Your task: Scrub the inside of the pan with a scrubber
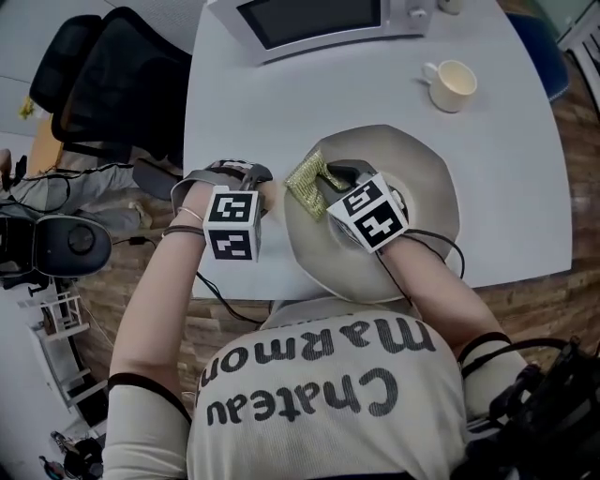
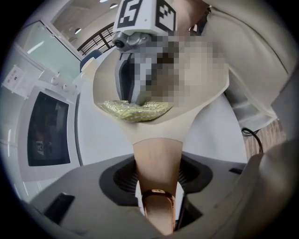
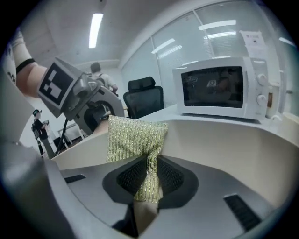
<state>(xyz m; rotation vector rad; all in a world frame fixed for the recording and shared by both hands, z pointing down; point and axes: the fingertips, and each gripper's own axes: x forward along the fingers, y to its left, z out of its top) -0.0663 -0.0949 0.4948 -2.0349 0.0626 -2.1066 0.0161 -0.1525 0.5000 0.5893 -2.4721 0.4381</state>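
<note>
A beige pan (image 1: 427, 183) sits on the white table (image 1: 244, 103) near its front edge. Its tan handle (image 2: 156, 163), with a copper ring at the end, lies between the jaws of my left gripper (image 2: 157, 189), which is shut on it and points straight down (image 1: 246, 180). My right gripper (image 1: 330, 180) reaches into the pan from the front, shut on a gold-green scrubber (image 1: 307, 178). In the right gripper view the scrubber (image 3: 135, 135) is pinched at its lower end and fans out above the pan's wall (image 3: 224, 144). The scrubber (image 2: 135, 111) hangs at the pan's left inner side.
A white microwave (image 1: 319, 23) stands at the back of the table, with a cream cup (image 1: 452, 84) to its right. A black office chair (image 1: 112, 84) is left of the table. The pan overhangs the table's front edge, close to the person's body.
</note>
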